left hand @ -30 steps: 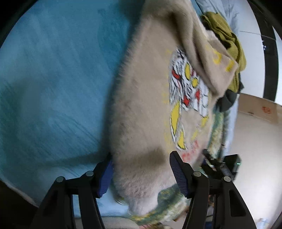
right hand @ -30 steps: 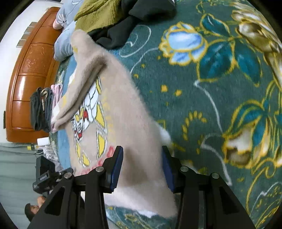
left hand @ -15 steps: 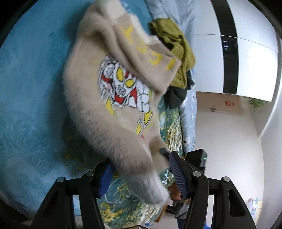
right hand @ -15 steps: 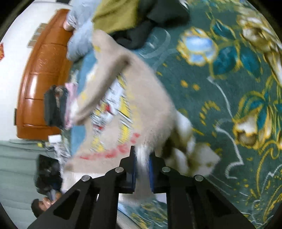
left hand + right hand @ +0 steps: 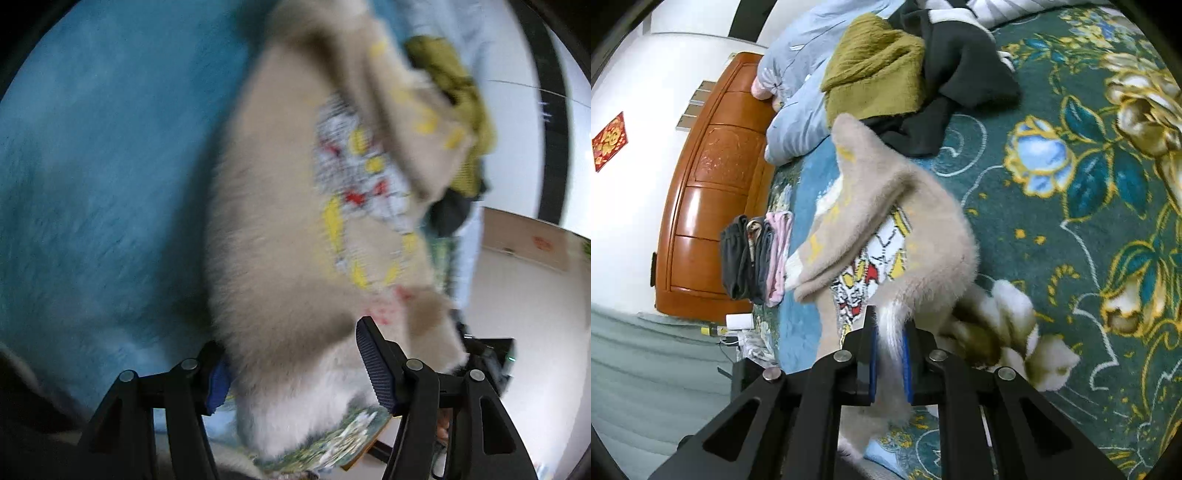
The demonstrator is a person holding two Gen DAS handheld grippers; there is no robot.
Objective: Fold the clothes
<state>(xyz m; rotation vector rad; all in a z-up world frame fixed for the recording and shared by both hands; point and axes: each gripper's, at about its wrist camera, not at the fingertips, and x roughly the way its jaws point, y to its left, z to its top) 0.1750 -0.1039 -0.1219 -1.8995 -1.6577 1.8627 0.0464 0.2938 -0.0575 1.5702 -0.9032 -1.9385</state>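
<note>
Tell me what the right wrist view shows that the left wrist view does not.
Only the right wrist view shows the wooden headboard, a stack of folded clothes in front of it, the floral teal blanket spread wide, and the right hand-held gripper shut on the hem of the beige sweater.

Only the left wrist view shows the plain blue blanket and the left hand-held gripper, its pads around the sweater's edge, without a clear pinch.

Both show the sweater with its cartoon print, and the olive garment beyond it.

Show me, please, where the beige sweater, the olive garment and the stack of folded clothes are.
beige sweater (image 5: 923, 236): right wrist view, on its fuzzy body.
olive garment (image 5: 875, 74): right wrist view, its middle.
stack of folded clothes (image 5: 753, 254): right wrist view, its side edge.
</note>
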